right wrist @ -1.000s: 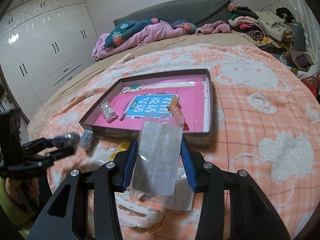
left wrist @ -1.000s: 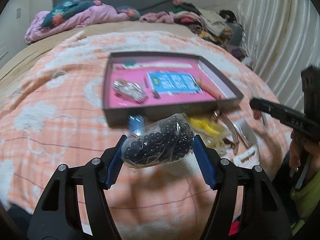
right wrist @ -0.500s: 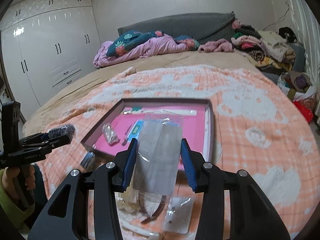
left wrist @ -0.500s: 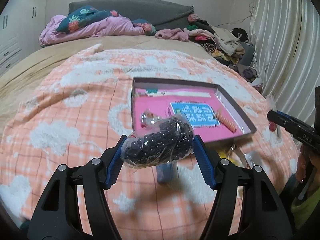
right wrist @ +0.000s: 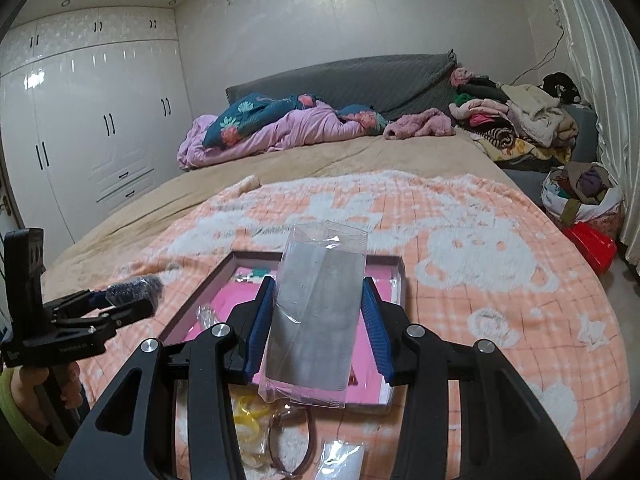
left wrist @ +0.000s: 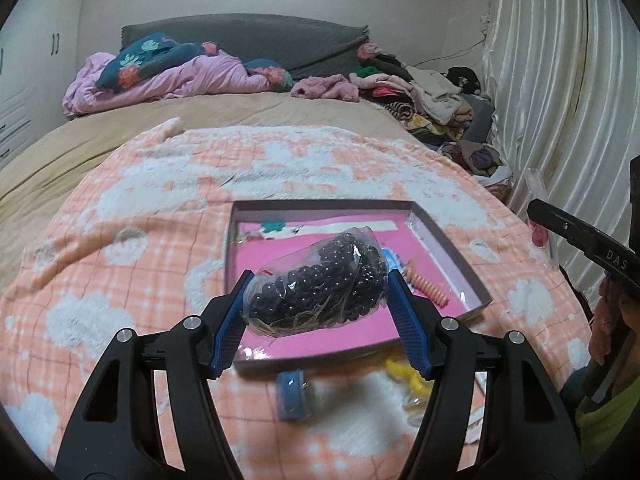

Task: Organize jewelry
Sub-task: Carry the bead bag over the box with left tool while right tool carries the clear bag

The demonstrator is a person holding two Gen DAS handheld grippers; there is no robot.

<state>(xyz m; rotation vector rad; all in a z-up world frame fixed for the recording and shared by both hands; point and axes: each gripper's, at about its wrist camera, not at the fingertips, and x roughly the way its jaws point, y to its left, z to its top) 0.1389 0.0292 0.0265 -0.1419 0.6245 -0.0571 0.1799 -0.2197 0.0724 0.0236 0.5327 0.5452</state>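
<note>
Pinching glossy round-beaded bag [left wrist: 320,284], left tongs [left wrist: 318,304], right tongs [right wrist: 318,320] gripping flat, seemingly empty pouch [right wrist: 316,316]

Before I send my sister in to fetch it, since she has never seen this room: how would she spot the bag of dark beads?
On the bed, find the peach-and-white blanket and the shallow pink-lined box lying on it. Above the box's near edge, the left gripper is shut on the bag of dark beads. It is the only bulging clear bag packed with glossy black beads; the right gripper holds a flat, empty-looking clear bag.
</note>
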